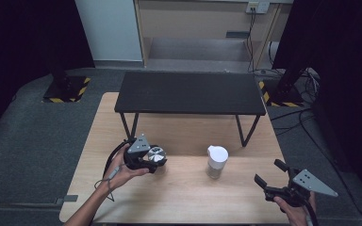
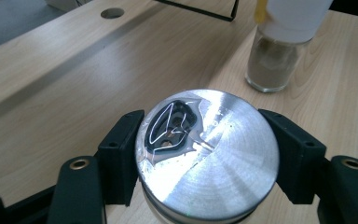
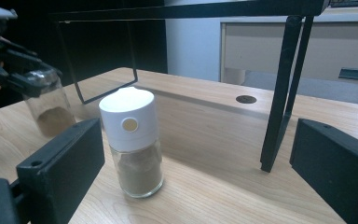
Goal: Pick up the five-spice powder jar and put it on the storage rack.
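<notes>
Left gripper [image 2: 205,154] clamps silver-lidded jar [image 2: 207,154]; contents perhaps powder.

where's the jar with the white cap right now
The white-capped jar stands on the wooden table near its middle, just in front of the black shelf, between the left gripper and the right gripper.

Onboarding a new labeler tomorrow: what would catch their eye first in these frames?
First, the shiny silver-lidded jar clamped between the left gripper's jaws at the left-middle of the wooden table. Next, the white-capped spice jar standing free to its right, brown powder inside, with the right gripper open and aimed at it from the table's near right corner. Behind both stands a low black metal shelf.
</notes>
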Demonstrator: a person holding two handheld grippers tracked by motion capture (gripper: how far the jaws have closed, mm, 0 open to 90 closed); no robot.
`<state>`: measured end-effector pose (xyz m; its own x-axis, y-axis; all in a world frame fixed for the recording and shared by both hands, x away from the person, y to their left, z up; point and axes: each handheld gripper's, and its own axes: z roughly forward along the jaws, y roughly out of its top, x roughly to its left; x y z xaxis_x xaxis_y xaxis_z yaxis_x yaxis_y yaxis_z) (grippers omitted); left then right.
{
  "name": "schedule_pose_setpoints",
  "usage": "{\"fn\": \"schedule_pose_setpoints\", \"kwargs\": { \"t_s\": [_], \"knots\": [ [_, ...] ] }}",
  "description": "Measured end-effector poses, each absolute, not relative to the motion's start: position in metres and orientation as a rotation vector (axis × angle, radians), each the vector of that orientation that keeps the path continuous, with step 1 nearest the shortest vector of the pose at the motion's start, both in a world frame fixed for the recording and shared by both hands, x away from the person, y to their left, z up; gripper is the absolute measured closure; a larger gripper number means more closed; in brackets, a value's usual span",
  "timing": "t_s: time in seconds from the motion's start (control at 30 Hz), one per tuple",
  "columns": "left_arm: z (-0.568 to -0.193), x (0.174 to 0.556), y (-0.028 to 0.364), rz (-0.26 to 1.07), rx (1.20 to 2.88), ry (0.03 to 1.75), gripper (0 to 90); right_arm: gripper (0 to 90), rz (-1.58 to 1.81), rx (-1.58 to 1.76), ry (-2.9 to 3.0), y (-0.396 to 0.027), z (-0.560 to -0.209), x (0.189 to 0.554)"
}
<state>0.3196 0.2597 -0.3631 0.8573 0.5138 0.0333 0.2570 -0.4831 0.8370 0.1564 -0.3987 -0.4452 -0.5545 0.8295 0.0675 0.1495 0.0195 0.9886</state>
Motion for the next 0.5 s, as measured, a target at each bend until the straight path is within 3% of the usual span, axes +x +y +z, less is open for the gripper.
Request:
{"fn": "schedule_pose_setpoints", "kwargs": {
  "t_s": [0.5],
  "knots": [
    [-0.299, 0.311, 0.277, 0.324, 2.071, 0.484, 33.4, 3.3, 1.58, 1.0, 1.75, -0.398, -0.445, 0.157]
  ]
}}
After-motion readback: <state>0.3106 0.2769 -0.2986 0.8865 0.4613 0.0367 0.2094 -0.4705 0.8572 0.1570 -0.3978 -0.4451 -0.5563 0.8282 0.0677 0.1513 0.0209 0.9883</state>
